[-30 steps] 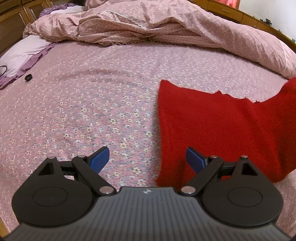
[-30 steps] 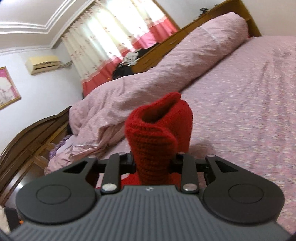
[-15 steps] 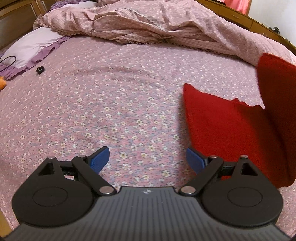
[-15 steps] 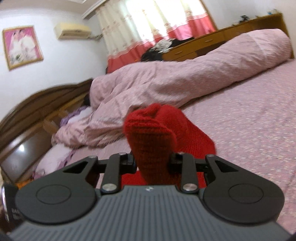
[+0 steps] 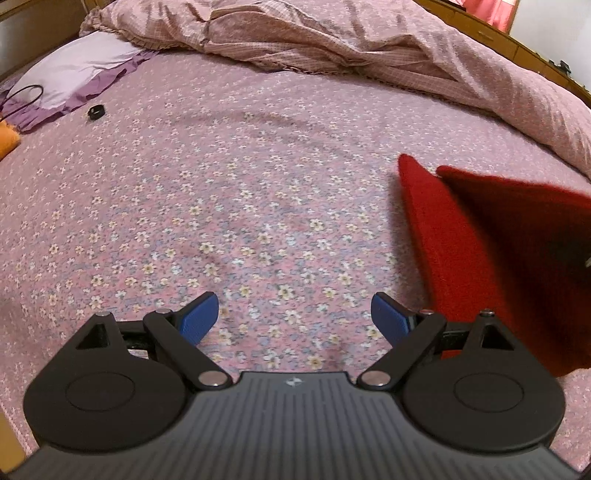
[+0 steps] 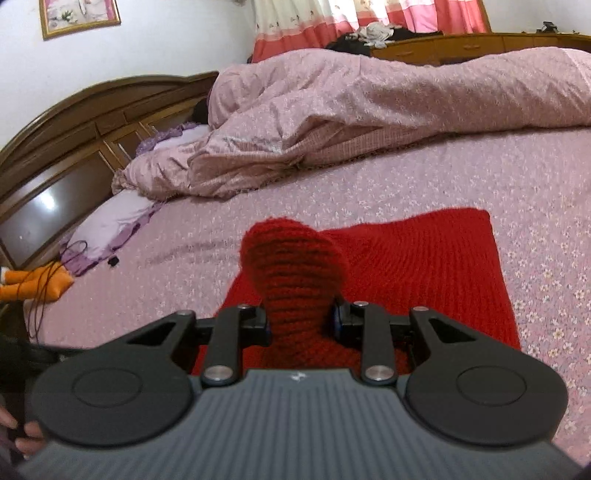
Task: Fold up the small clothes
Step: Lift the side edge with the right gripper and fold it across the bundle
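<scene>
1. No readable writing anywhere. The only mark is a tiny pale logo on each gripper body, too small to make out.
2. One red knit garment (image 6: 424, 266), lying on the flowered pink bedsheet (image 5: 240, 192). One part lies flat, another part is lifted and bunched up.
3. The right gripper (image 6: 301, 319) is clamped tight on that bunched fold, which sticks up between its fingers like a rounded hump.
4. The left gripper (image 5: 293, 319) has its two blue fingertips (image 5: 197, 319) spread wide, nothing between them, hovering over bare sheet just left of the garment's edge.
5. In the left wrist view the garment (image 5: 480, 258) shows two layers, the upper one raised and blurry.
6. Other stuff: one rumpled pink duvet (image 6: 369, 110), one lilac pillow (image 5: 74, 74), one small black ring-like thing (image 5: 96, 111), one orange plush toy (image 6: 33, 282), one framed picture (image 6: 79, 14) on the wall.
</scene>
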